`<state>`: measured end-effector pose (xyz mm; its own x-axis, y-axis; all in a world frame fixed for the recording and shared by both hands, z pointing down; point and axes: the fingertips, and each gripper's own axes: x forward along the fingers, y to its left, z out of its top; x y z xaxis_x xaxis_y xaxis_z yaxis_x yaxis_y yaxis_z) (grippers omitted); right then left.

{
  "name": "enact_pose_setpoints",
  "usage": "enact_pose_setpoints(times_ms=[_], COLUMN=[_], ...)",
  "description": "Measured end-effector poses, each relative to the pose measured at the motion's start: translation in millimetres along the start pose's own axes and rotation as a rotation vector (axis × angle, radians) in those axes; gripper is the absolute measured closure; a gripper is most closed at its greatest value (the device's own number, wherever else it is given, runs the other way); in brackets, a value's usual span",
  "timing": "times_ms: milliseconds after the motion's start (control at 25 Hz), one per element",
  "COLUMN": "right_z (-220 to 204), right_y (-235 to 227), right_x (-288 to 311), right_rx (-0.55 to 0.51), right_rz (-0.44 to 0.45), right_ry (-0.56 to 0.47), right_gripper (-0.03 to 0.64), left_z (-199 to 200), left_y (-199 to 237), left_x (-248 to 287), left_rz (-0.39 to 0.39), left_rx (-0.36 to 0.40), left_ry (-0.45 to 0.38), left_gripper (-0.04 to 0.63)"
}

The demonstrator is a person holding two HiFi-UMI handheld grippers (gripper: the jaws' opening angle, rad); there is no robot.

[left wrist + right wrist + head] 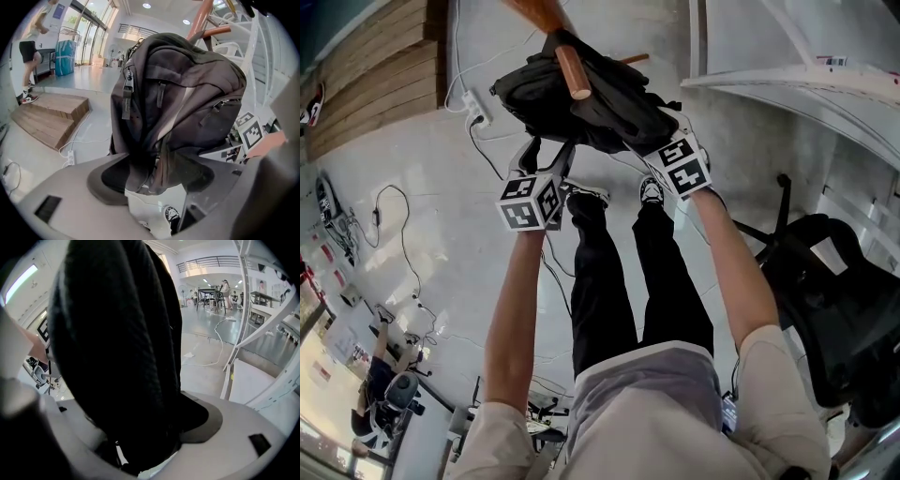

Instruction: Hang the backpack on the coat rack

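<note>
A black backpack [581,103] hangs over a wooden peg [572,70] of the coat rack at the top of the head view. My left gripper [548,155] reaches up to its lower left edge. In the left gripper view the backpack [187,93] fills the middle, and the left gripper [152,180] is shut on a fold of fabric at its bottom. My right gripper [654,142] is at the bag's lower right. In the right gripper view thick black backpack fabric [117,333] lies between the widely spread jaws of the right gripper [140,437], which stands open.
A black office chair [834,291] stands at the right. A white frame [797,75] is at the top right. A power strip [476,108] with cables lies on the floor beside a wooden platform [375,75]. My own legs and shoes [652,192] are below the bag.
</note>
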<state>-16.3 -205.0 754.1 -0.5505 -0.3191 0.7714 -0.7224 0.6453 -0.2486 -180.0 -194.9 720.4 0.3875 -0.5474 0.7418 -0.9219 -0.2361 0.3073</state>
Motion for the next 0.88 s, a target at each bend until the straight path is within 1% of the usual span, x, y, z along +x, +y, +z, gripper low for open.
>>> enact_pose_setpoints(times_ms=[240,400,720,800,880], right_z=[-0.8,-2.8,-4.0,-3.3,-3.2], right_y=[-2.1,-6.9,-14.2,-12.8,-11.4], right_x=[-6.5,-20.0,-46.8,-50.9,-53.7], right_rx=[0.030,0.079,0.107,0.108,0.118], right_rz=[-0.009,-0.029,-0.061,-0.059,-0.052], right_ry=[-0.011,-0.021,-0.057,-0.061,-0.062], right_gripper=[0.250,0.250,0.252,0.253,0.253], left_z=[-4.4,-1.5,1.4,0.7,1.5], left_y=[-9.5,-18.6,-41.5,-45.6,-49.1], left_x=[-6.9,-12.1,-20.8,-23.7,-26.3], left_rz=[-0.013,-0.021,-0.033,-0.036,-0.045], left_rx=[0.020,0.025,0.024,0.022,0.005], left_ry=[0.006,-0.003,-0.018,-0.020,-0.031], left_gripper=[0.291,0.291,0.313,0.321,0.322])
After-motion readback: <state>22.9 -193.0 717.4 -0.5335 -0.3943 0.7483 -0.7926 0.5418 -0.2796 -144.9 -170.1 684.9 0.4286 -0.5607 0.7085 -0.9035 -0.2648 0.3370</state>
